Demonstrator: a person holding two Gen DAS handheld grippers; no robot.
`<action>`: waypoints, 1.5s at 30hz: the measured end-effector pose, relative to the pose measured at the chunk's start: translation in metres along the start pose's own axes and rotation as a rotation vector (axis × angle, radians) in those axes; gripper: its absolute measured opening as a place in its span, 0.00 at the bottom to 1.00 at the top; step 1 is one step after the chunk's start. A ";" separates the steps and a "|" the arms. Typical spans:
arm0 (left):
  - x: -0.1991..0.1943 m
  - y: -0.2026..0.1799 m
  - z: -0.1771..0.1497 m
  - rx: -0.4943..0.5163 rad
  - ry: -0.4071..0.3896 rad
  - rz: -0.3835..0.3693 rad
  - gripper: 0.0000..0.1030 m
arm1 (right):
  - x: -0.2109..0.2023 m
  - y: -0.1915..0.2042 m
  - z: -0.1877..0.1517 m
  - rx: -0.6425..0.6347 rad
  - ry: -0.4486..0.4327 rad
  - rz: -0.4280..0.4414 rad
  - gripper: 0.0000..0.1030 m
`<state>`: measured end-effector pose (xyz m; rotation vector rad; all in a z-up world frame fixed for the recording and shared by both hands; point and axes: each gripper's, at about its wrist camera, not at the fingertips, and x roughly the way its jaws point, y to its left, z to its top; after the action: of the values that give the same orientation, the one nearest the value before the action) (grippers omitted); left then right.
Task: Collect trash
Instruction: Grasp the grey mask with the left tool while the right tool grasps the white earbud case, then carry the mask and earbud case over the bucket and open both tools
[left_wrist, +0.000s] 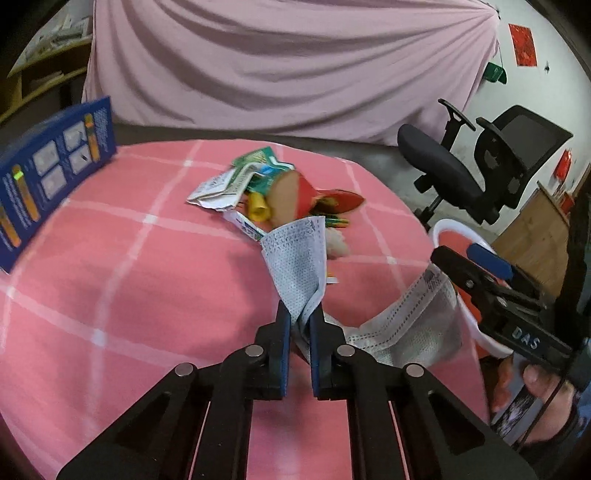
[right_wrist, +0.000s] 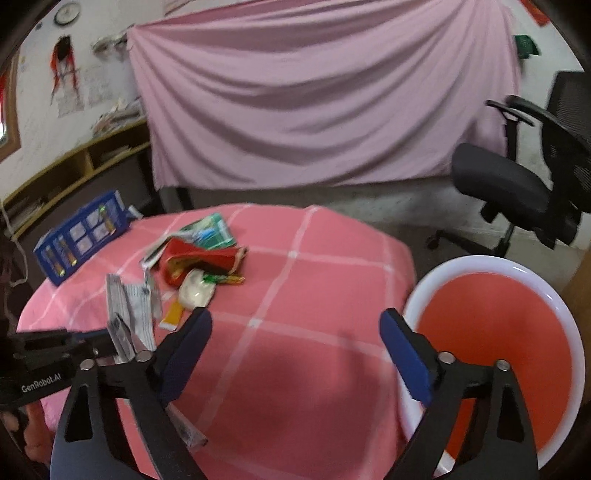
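Observation:
My left gripper (left_wrist: 300, 314) is shut on a grey-white face mask (left_wrist: 295, 258), whose fabric sticks up from between the blue pads. More mask fabric (left_wrist: 406, 325) trails right toward the bin. A pile of trash (left_wrist: 277, 184) lies beyond it on the pink checked tablecloth (left_wrist: 129, 277): wrappers, a red packet, a yellow piece. In the right wrist view, my right gripper (right_wrist: 295, 332) hangs open over bare cloth with nothing between its fingers. The trash pile (right_wrist: 199, 258) and the mask (right_wrist: 136, 306) held by the left gripper (right_wrist: 118, 332) are to its left. A white-rimmed red bin (right_wrist: 480, 260) stands at the table's right edge.
A blue printed box (right_wrist: 81, 236) stands at the table's far left. A black office chair (right_wrist: 517, 177) is on the floor to the right, behind the bin. A pink sheet (right_wrist: 314, 92) hangs behind the table. A hand (left_wrist: 524, 387) holds the right gripper (left_wrist: 469, 258).

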<state>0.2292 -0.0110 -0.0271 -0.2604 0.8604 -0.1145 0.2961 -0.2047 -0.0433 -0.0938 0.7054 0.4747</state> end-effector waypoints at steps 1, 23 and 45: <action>-0.002 0.002 -0.001 0.010 -0.002 0.006 0.06 | 0.002 0.004 0.002 -0.008 0.009 0.009 0.81; -0.021 0.035 -0.012 0.020 -0.053 0.088 0.06 | 0.081 0.047 0.021 0.098 0.229 0.193 0.27; -0.079 -0.015 -0.019 0.136 -0.311 0.137 0.05 | -0.070 0.040 -0.013 -0.034 -0.269 0.196 0.27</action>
<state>0.1632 -0.0131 0.0232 -0.0870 0.5560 -0.0036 0.2246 -0.1991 -0.0052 0.0083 0.4438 0.6736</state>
